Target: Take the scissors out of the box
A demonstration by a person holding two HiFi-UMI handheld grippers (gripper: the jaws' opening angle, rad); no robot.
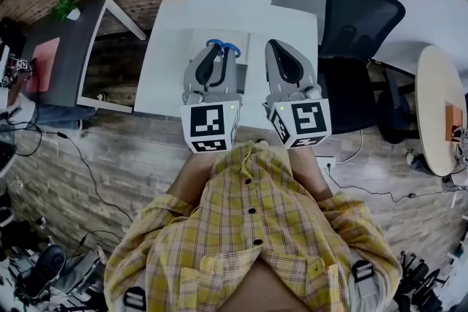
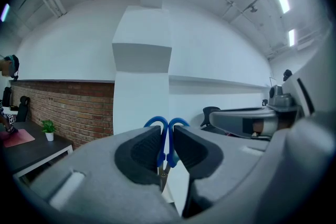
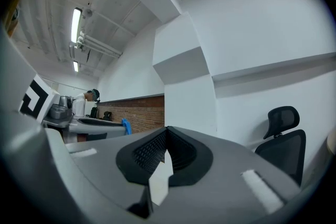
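Nearest us, our left gripper (image 1: 216, 63) pinches the scissors (image 1: 222, 47) between its pads (image 2: 139, 152). Just beside it, our right gripper (image 1: 278, 55) has its jaws pressed together on nothing. The scissors lie along the left jaws, with their blue loops poking out past the tips, away from us, above the table (image 1: 164, 62). They are in the left hand, so we judge that hand should carry them clear. The left gripper view shows metal running back between the pads, while the head view shows only the loops. We cannot make out the box.
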